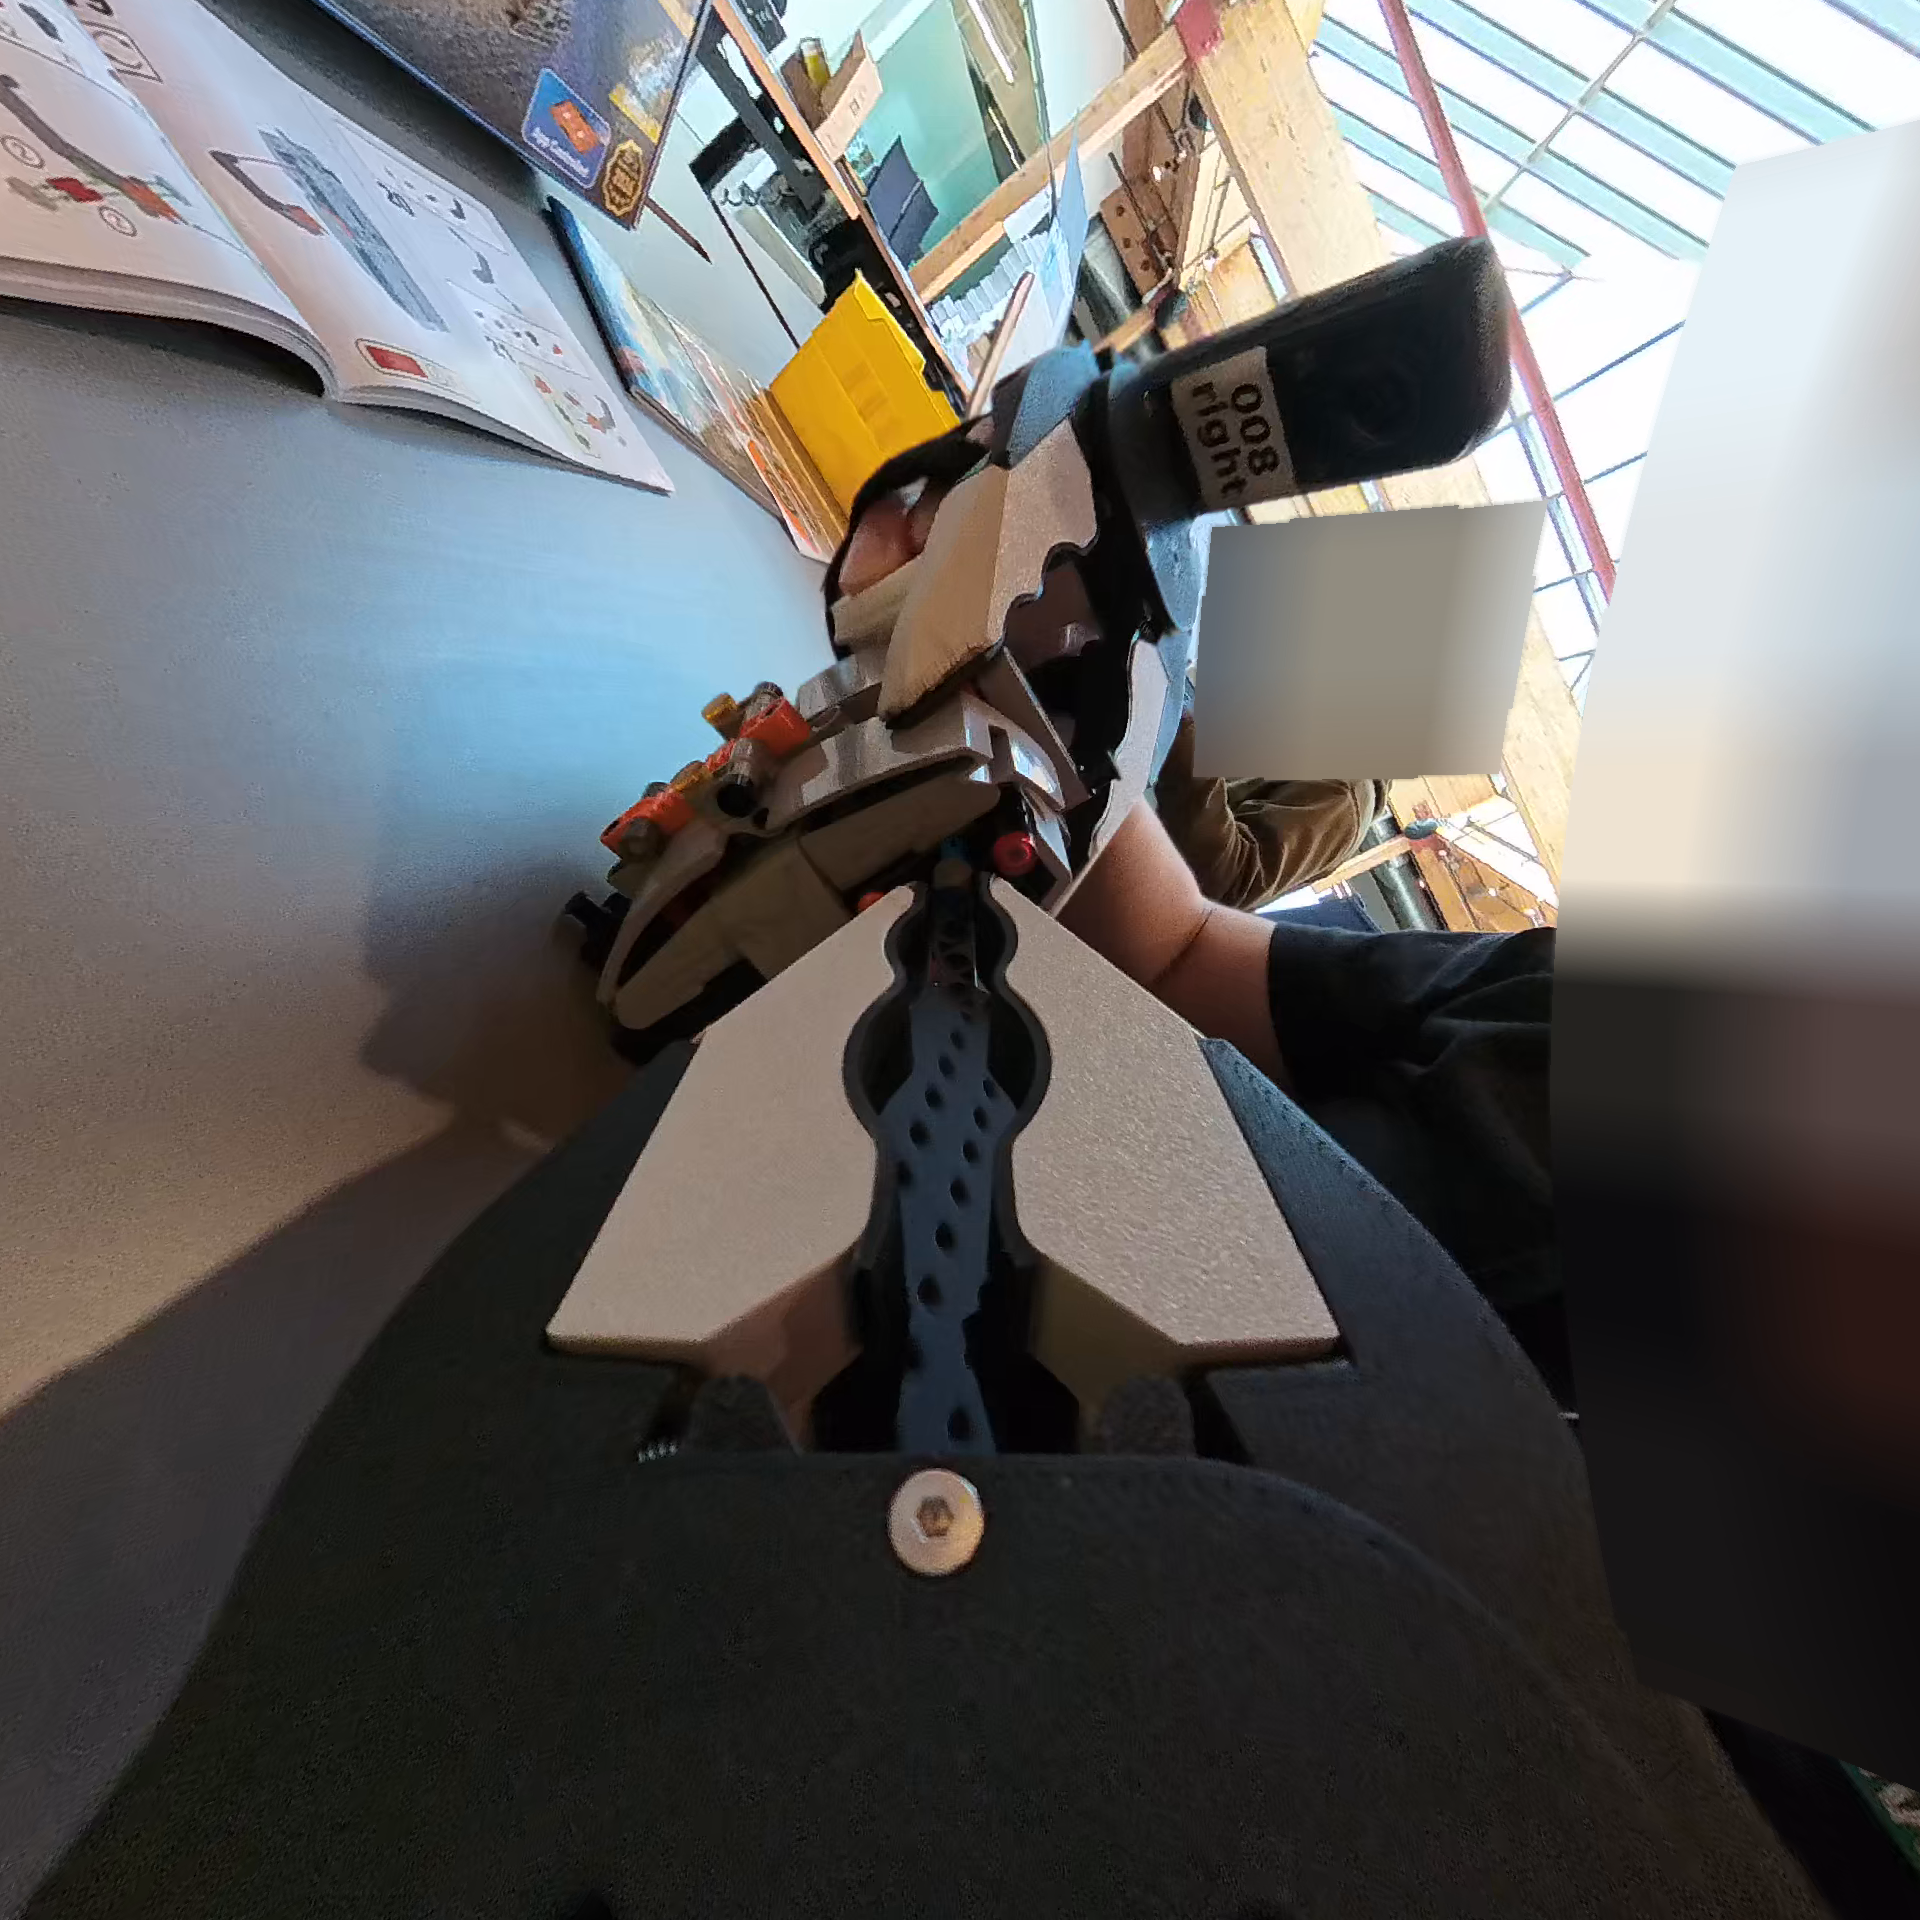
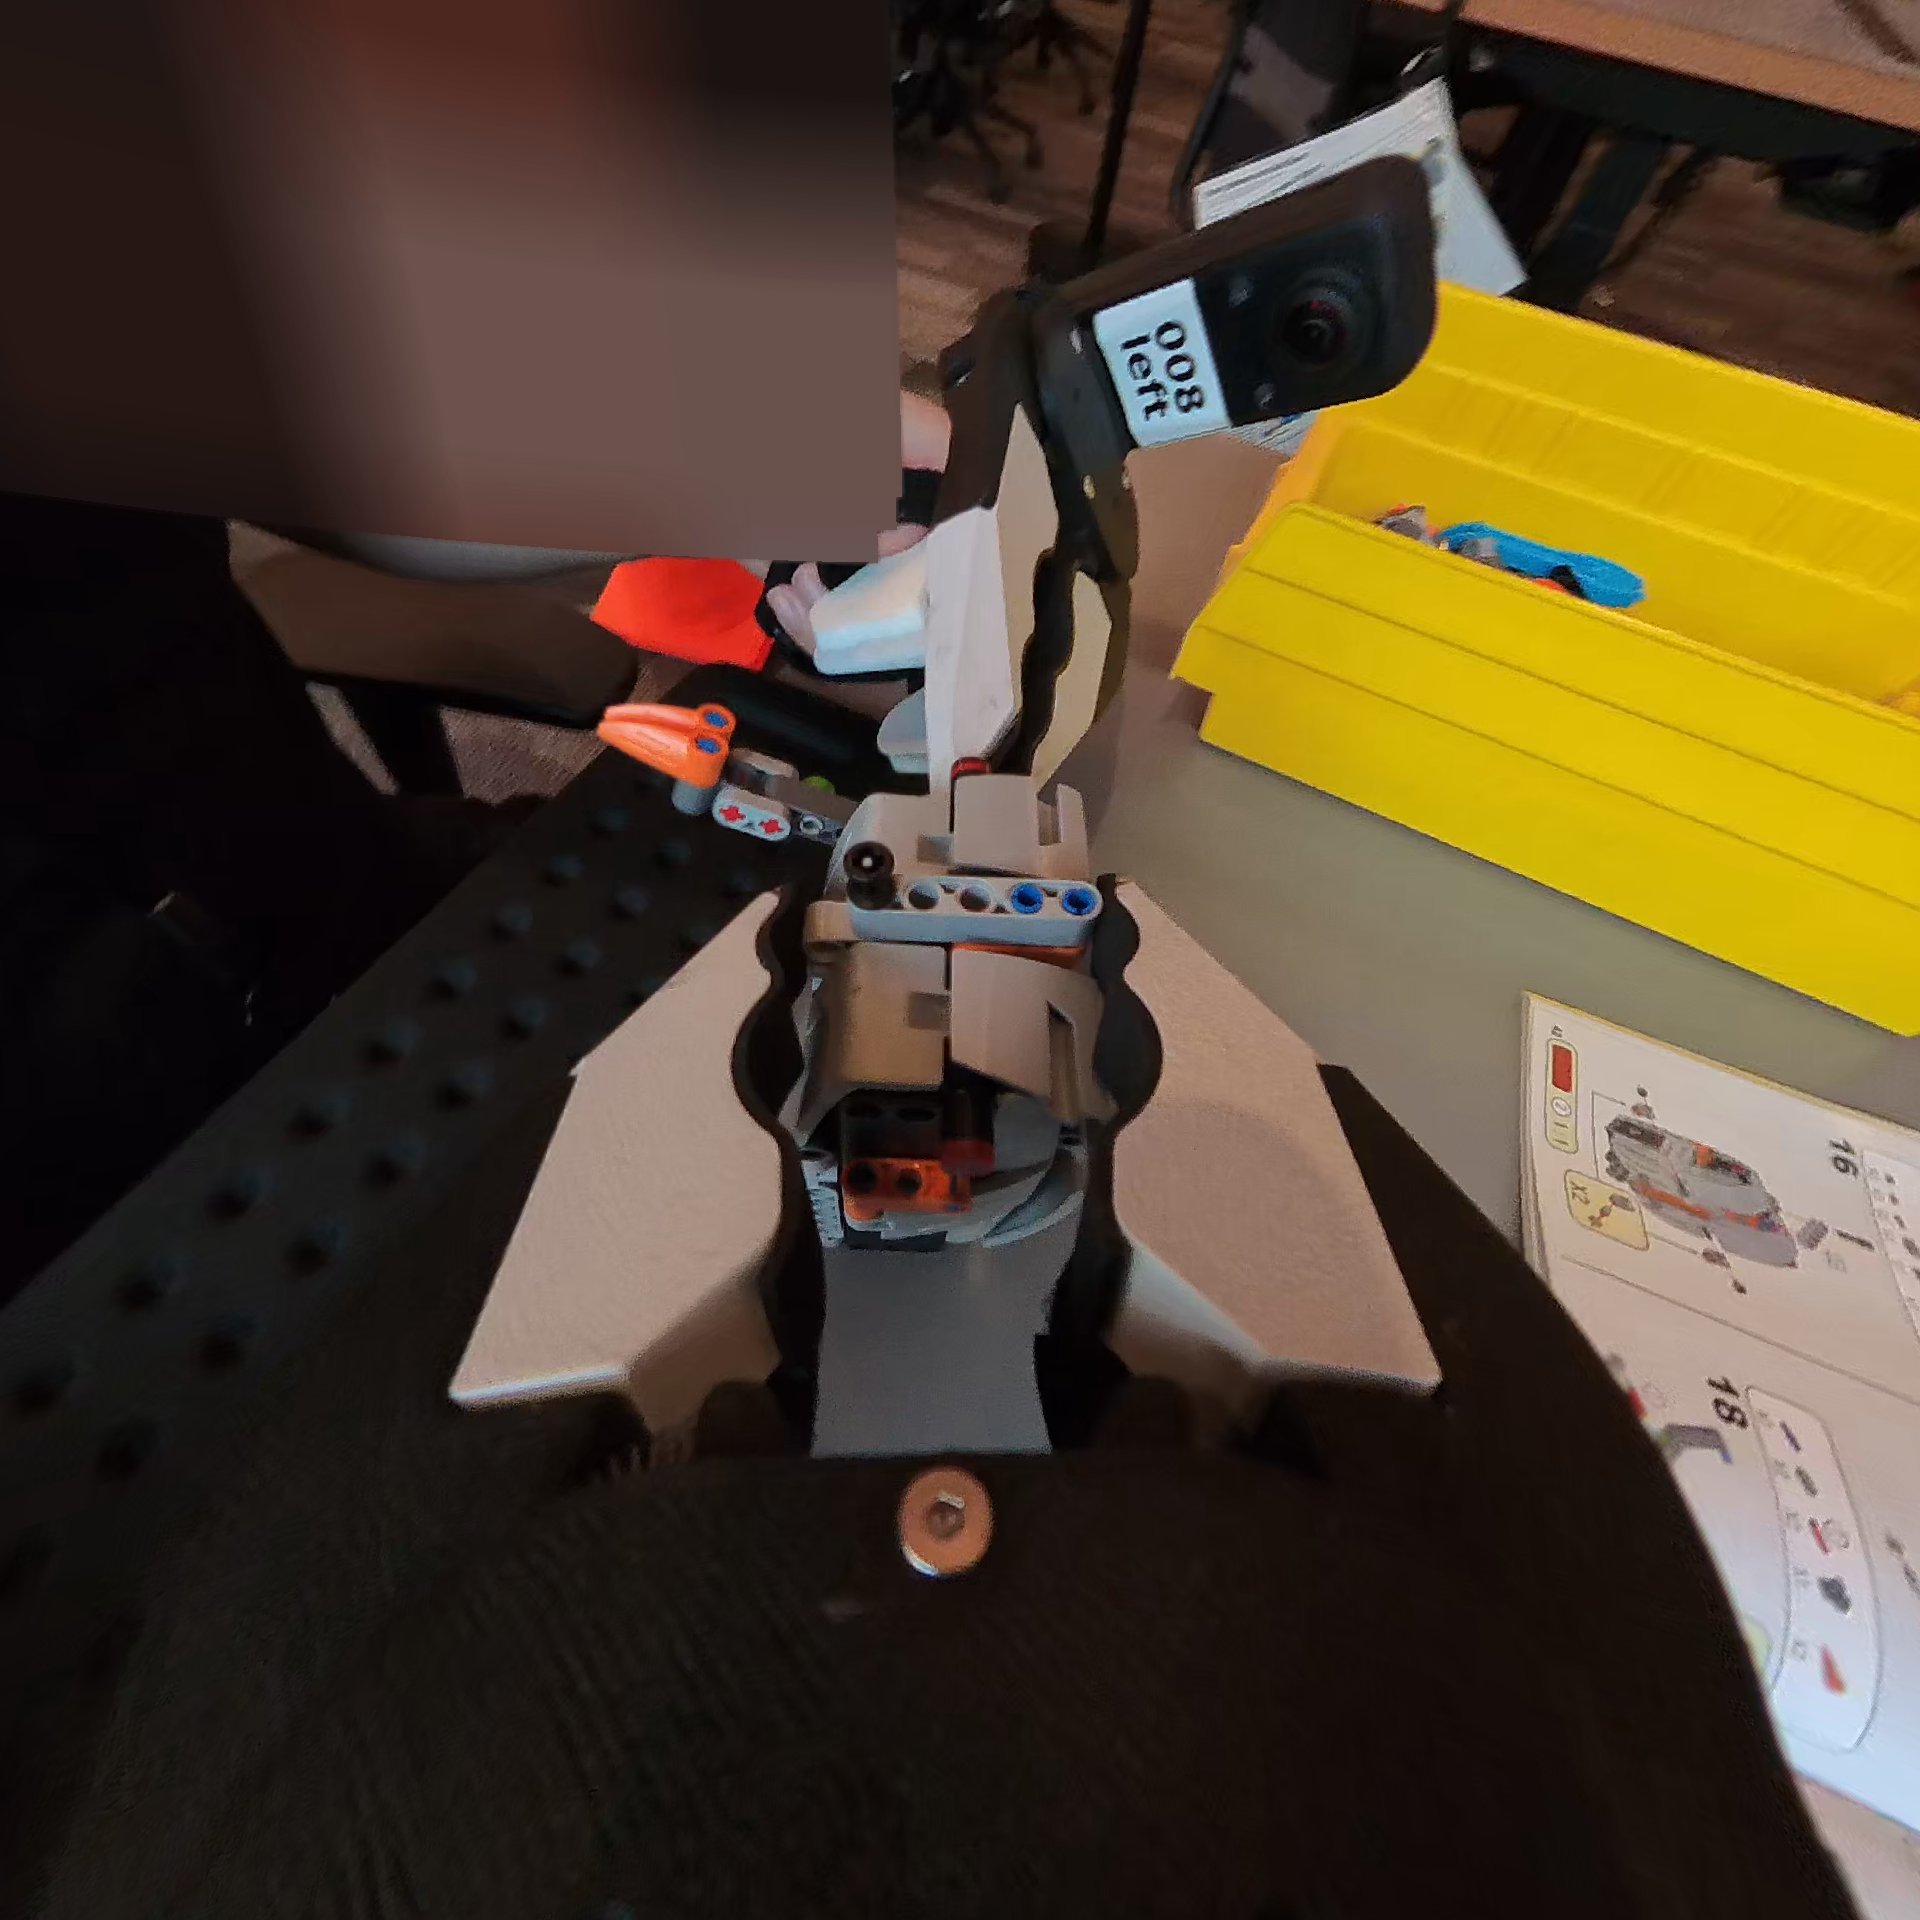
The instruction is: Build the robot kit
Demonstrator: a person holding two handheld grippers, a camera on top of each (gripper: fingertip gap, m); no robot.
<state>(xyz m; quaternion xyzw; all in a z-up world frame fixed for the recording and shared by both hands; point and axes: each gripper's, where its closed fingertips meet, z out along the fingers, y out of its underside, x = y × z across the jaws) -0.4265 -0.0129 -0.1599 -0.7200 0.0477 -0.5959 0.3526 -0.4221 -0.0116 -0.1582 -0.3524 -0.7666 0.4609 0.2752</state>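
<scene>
Left tongs point(image 1: 951, 914) are clamped on a blue perforated beam point(image 1: 940, 1184) that runs up between the fingers; its far end meets the brick model point(image 1: 727, 862) at the fingertips. Model is grey with orange and black parts and sits just over the grey worktop point(image 1: 312, 779).

Right tongs point(image 2: 951, 935) are closed around the same brick model point(image 2: 935, 1018), fingers pressing both its flanks; a grey beam with blue pins point(image 2: 971, 902) lies across the model's top at the fingertips. Left tongs point(image 2: 997, 727) come in from the model's far side, touching it at the top. An orange claw-shaped piece point(image 2: 665, 740) sticks out of the model toward the person's side.

Beside the model on the worktop point(image 2: 1299, 935): an open instruction booklet point(image 2: 1714, 1299). Beyond the model: a yellow parts bin point(image 2: 1558, 727) holding loose blue and orange pieces. Past the booklet point(image 1: 312, 260) in the left wrist view: a printed box point(image 1: 540, 94) at the worktop's far edge.
</scene>
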